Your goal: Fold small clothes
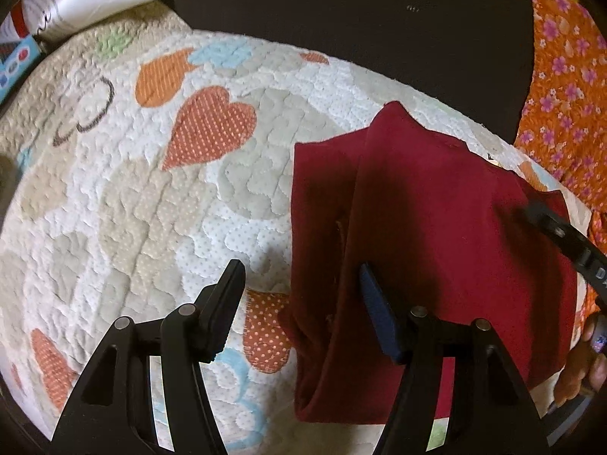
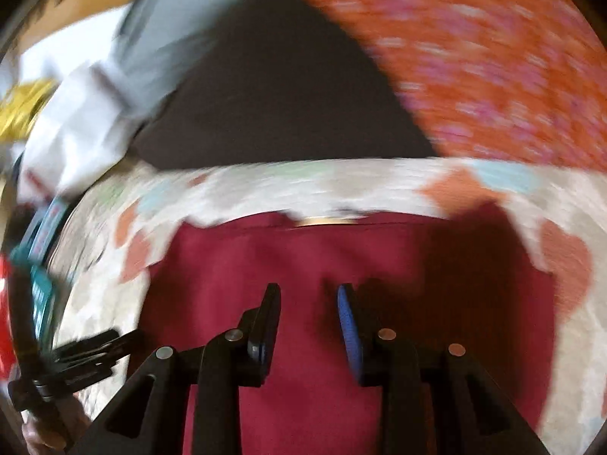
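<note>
quilt (image 1: 151,208) under both jaws, spread above garment (image 1: 436,208).

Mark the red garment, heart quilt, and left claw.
red garment (image 1: 436,204): left wrist view, middle of the cloth.
heart quilt (image 1: 151,208): left wrist view, bare patch.
left claw (image 1: 301,276): left wrist view, midway between fingertips.

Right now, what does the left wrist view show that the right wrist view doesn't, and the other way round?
Only the left wrist view shows, sharply, the folded left edge of the dark red garment and the quilt's dotted orange heart. The left gripper is open, straddling that edge.

Only the right wrist view, blurred, shows the garment's far hem and the right gripper open above the cloth.

Both share the garment, the heart-pattern quilt, the dark chair back and the orange floral fabric.
</note>
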Motion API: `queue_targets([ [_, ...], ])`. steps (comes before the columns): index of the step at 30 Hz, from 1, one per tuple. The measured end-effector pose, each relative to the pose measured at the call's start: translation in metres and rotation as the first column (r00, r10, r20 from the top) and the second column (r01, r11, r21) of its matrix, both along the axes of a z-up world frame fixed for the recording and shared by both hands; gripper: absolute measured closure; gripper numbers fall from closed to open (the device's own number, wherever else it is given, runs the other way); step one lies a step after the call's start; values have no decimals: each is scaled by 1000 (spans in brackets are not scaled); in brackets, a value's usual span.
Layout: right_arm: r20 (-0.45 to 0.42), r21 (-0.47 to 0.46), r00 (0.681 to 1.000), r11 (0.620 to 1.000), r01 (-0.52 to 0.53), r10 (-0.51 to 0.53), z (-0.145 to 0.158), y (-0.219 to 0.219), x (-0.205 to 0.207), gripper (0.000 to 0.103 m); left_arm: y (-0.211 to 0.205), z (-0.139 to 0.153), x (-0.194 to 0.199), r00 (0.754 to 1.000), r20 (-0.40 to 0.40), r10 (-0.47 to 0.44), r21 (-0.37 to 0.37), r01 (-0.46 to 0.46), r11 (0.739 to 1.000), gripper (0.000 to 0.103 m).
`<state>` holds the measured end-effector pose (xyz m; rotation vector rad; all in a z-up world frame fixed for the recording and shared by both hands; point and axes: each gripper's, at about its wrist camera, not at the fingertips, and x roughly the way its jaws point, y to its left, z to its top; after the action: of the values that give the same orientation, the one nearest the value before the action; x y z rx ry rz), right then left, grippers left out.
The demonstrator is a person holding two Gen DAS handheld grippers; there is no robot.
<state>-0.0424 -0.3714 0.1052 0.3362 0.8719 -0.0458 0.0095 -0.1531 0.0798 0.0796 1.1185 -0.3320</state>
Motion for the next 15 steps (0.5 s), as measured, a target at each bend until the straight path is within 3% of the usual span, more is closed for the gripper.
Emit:
queue_targets([
  [8,6,-52,993,992,-114,115,-15,70,67,73,3,-3,5,1000,-22,-11,-13,11,1000,40],
  [14,-95,-7,989,994,-111,110,-60,78,113,73,2,-6,7,999,-36,-12,-11,12,1000,40],
  [15,-67,5,993,995,-98,98,-62,76,114,71,2,-7,8,999,-39,-12,-12,12,1000,40],
])
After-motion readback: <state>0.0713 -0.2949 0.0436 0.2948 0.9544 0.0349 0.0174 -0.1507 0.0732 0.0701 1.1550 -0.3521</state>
